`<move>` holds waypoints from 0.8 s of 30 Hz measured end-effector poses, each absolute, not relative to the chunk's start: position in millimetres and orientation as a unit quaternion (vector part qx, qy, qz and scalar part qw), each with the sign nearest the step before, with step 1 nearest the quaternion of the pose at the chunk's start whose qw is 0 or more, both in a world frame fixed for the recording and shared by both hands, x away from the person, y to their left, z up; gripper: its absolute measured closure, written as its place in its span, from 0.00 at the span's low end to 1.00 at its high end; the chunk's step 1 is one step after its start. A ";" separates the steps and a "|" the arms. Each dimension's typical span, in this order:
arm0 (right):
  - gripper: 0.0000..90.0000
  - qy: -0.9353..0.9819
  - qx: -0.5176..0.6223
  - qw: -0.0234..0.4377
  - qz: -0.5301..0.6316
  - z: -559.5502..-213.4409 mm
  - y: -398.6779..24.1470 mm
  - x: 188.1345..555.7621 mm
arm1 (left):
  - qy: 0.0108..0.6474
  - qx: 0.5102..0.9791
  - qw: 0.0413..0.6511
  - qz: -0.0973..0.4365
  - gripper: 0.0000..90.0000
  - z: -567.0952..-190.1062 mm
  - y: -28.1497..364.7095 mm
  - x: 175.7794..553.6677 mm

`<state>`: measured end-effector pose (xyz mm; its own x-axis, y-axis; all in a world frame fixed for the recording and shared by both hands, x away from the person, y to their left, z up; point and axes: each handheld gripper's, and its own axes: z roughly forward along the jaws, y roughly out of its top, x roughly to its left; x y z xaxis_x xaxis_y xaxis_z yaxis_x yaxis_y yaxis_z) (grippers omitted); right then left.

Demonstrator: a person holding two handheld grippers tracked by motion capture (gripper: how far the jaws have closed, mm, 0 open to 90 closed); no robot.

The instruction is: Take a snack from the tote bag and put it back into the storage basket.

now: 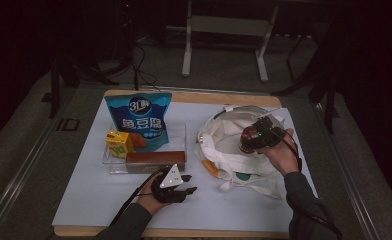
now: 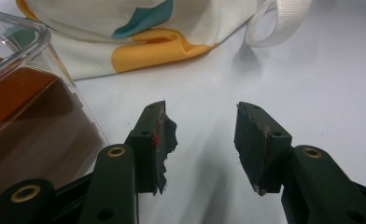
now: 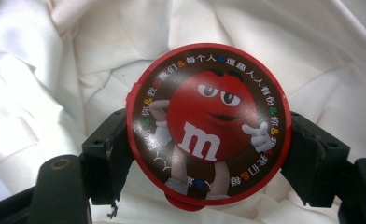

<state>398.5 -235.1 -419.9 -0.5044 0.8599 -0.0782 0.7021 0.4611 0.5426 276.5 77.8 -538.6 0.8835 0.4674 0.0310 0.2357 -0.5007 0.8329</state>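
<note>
While my right gripper clamps the round M&M's tub by its rim, one jaw pressing each side, the red-edged printed lid faces straight into the right gripper view, so the long axis, which I can't see, probably runs away from the lens. Character on the lid stands upright there. Tub hangs over the mouth of the white tote bag, white cloth all around behind it. My left gripper rests low on the table, jaws apart, nothing between them, beside the clear plastic bin. Bin holds a blue snack pouch, a yellow carton and a brown box. Surface: pale blue-white sheet on a wooden tabletop. Room is dark; grey floor and a metal stand frame beyond.
</note>
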 end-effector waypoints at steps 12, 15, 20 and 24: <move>0.29 0.840 0.457 0.170 0.237 -411.6 -225.5 395.8 | 0.206 0.856 0.456 0.129 0.60 -538.6 77.6 276.4; 0.29 0.840 0.458 0.165 0.240 -410.8 -224.0 394.7 | 0.206 0.857 0.455 0.129 0.60 -538.6 77.7 276.5; 0.29 0.840 0.457 0.159 0.247 -410.3 -220.2 395.1 | 0.206 0.856 0.455 0.130 0.60 -538.6 77.6 276.5; 0.29 0.841 0.454 0.155 0.250 -408.8 -216.7 395.1 | 0.206 0.856 0.455 0.130 0.60 -538.6 77.6 276.4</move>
<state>395.1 -216.7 -408.8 -0.5391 0.8415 -0.0345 0.6865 0.4628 0.5608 276.4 77.6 -538.6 0.8811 0.4717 0.0349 0.2351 -0.5008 0.8330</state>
